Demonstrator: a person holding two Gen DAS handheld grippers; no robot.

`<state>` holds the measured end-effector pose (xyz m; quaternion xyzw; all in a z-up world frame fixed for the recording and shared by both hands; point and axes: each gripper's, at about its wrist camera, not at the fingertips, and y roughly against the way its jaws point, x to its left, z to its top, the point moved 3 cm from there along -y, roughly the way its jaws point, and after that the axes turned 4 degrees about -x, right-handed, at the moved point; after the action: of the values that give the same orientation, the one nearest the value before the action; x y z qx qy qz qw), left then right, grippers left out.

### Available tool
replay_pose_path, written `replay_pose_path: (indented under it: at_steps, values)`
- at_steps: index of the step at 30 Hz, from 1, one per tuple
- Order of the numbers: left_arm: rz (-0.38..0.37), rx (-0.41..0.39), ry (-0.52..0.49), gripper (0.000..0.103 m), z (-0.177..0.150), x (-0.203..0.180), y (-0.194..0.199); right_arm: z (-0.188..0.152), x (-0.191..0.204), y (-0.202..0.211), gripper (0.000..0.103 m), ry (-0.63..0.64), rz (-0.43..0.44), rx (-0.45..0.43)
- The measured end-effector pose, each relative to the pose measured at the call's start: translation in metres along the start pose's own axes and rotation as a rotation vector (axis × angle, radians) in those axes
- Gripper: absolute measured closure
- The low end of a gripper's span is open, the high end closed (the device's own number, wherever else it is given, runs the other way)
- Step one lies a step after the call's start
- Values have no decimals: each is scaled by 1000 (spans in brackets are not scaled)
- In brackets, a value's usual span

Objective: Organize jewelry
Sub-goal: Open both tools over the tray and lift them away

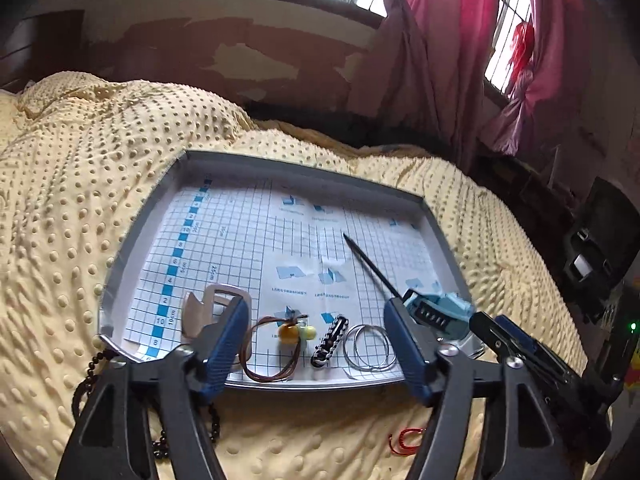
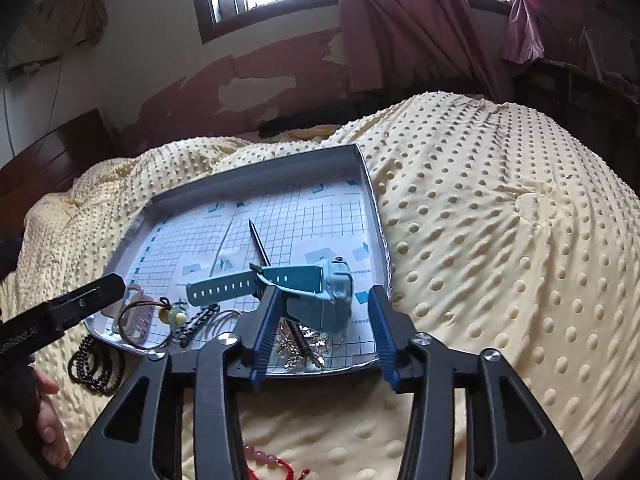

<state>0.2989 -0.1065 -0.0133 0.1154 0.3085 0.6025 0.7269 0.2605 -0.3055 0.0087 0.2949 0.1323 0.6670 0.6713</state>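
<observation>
A grey tray (image 1: 136, 240) lined with grid paper lies on the bed. Along its near edge sit a beige strap with a buckle (image 1: 216, 308), an amber pendant on a brown cord (image 1: 288, 333), a black-and-white braided bracelet (image 1: 330, 340) and silver hoops (image 1: 368, 346). My left gripper (image 1: 316, 344) hangs open just above the pendant and braided bracelet. A teal watch (image 2: 308, 284) lies across a black hair stick (image 2: 259, 246), with a gold chain (image 2: 304, 350) near it. My right gripper (image 2: 324, 328) is open, its fingers on either side of the watch case, not clamping it.
The tray (image 2: 372, 200) rests on a yellow dotted blanket (image 2: 500, 240). A black bead bracelet (image 2: 96, 368) lies off its near left corner, a red bracelet (image 2: 272, 460) on the blanket below. A person's hand (image 2: 44, 420) holds the left gripper (image 2: 60, 312). Wall and pink curtains stand behind.
</observation>
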Motion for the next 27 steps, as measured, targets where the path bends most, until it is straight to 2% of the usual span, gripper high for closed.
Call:
replay_pose_path:
  at_steps: [4, 6, 9, 12, 19, 27]
  values:
    - [17, -74, 5, 10, 5, 2, 26, 2, 0, 21, 37, -40, 31, -69]
    - [32, -122, -6, 5, 5, 1, 43, 3, 1, 35, 19, -54, 55, -108]
    - [50, -202, -34, 0, 4, 1, 71, 4, 4, 59, 1, -53, 97, -172]
    - [55, -270, -67, 0, 1, 2, 99, 5, 9, 82, 1, -21, 133, -234]
    - [61, -330, -128, 0, -15, 8, 151, -2, 40, 135, 1, 130, 172, -344]
    - [58, -372, -112, 0, -49, 32, 196, -35, 64, 167, 1, 227, 166, -334]
